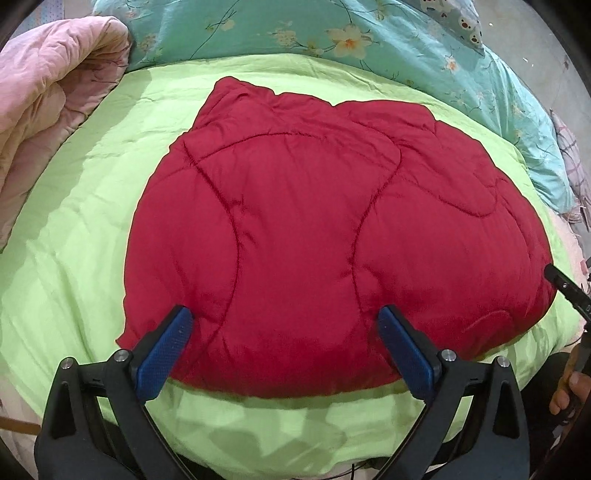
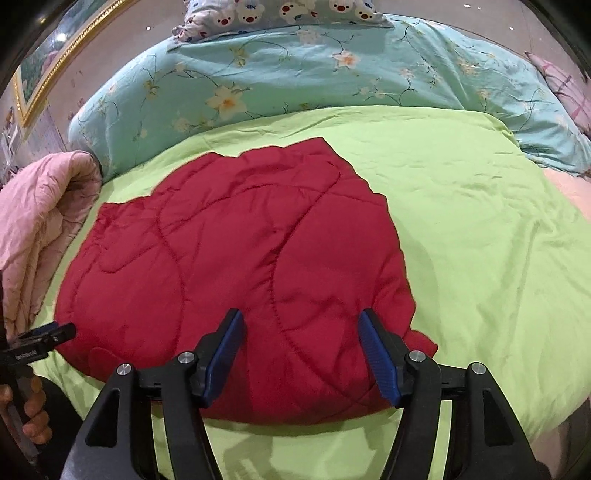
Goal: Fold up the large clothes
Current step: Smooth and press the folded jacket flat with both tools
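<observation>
A folded red quilted garment (image 1: 314, 229) lies flat on the lime-green bed cover (image 1: 92, 192); it also shows in the right wrist view (image 2: 229, 258). My left gripper (image 1: 284, 317) is open, its blue pads hovering over the garment's near edge, empty. My right gripper (image 2: 301, 321) is open over the garment's near right part, empty. The tip of the right gripper (image 1: 565, 288) shows at the garment's right edge, and the left gripper (image 2: 40, 339) shows at its left edge.
A pink quilt (image 1: 44, 103) is bunched at the left. A teal floral duvet (image 2: 314, 74) lies across the back, with a bear-print pillow (image 2: 280, 11) behind it. The green cover (image 2: 480, 221) stretches to the right. A framed picture (image 2: 55, 62) hangs at the far left.
</observation>
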`<act>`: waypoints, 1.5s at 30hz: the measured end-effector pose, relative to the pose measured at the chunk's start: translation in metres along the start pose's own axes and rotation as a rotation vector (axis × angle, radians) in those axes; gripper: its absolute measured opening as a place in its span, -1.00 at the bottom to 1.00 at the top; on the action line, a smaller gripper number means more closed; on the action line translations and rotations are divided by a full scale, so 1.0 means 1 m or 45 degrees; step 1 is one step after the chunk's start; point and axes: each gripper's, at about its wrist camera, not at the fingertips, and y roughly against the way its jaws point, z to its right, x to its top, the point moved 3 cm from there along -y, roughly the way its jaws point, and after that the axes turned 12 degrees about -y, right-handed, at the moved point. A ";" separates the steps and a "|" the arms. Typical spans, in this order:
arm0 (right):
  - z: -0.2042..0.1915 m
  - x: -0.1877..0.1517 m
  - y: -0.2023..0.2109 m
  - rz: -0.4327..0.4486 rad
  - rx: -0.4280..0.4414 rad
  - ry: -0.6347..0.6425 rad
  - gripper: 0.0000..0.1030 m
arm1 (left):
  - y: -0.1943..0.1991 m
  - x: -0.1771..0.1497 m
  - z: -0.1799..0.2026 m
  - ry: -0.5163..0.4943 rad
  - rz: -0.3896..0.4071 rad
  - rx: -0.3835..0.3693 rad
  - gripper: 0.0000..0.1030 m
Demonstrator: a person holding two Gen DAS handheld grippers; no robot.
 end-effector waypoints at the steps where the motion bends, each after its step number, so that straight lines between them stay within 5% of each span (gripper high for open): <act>1: -0.002 -0.001 0.003 0.003 0.006 0.002 0.29 | 0.000 -0.001 0.000 0.001 -0.004 0.003 0.97; 18: -0.041 -0.026 0.026 -0.025 0.132 0.090 0.29 | 0.006 -0.013 0.006 -0.019 -0.034 0.039 0.97; 28: -0.076 -0.013 -0.006 -0.055 0.161 0.188 0.31 | 0.017 0.012 0.008 -0.019 0.038 -0.002 0.97; 34: -0.090 -0.001 -0.044 -0.099 0.080 0.258 0.34 | -0.024 0.027 0.006 -0.019 -0.027 -0.004 1.00; 45: -0.082 0.011 -0.069 -0.085 0.024 0.199 0.34 | -0.027 0.043 0.007 -0.027 -0.011 0.029 1.00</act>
